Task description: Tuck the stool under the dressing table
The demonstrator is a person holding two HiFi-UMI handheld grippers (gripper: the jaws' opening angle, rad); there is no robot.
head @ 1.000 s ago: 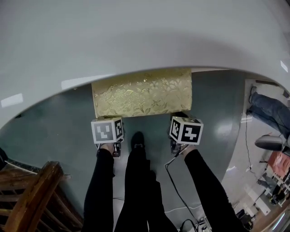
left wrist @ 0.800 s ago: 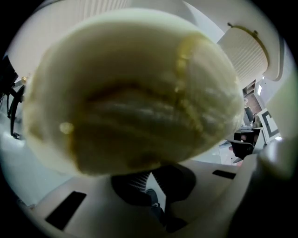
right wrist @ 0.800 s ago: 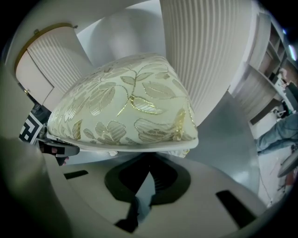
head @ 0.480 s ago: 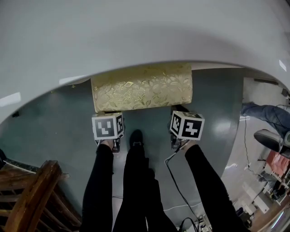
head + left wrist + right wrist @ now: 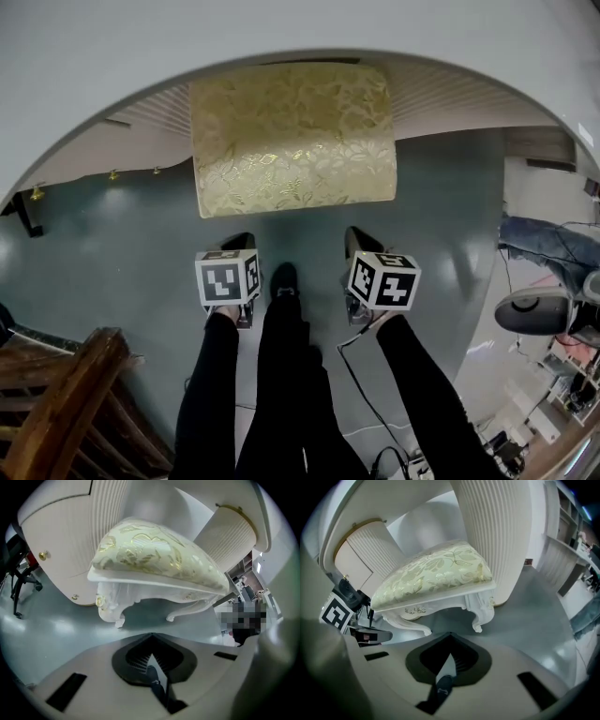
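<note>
Both sets of jaws pressed together and empty, left gripper (image 5: 239,246) and right gripper (image 5: 358,240) hovering side by side, with the stool (image 5: 292,141) straight ahead, near but not touching, far edge under the dressing table (image 5: 281,37) and near part sticking out. Looks like mid-tuck to me, so probably calls for setting both tips on the near seat edge for one even shove forward. Bare floor (image 5: 122,244) right in front, tighter beyond: left pedestal (image 5: 61,545) one side, right pedestal (image 5: 497,536) the other, so worth pushing square; wooden chair (image 5: 66,394) well behind the left claw.
</note>
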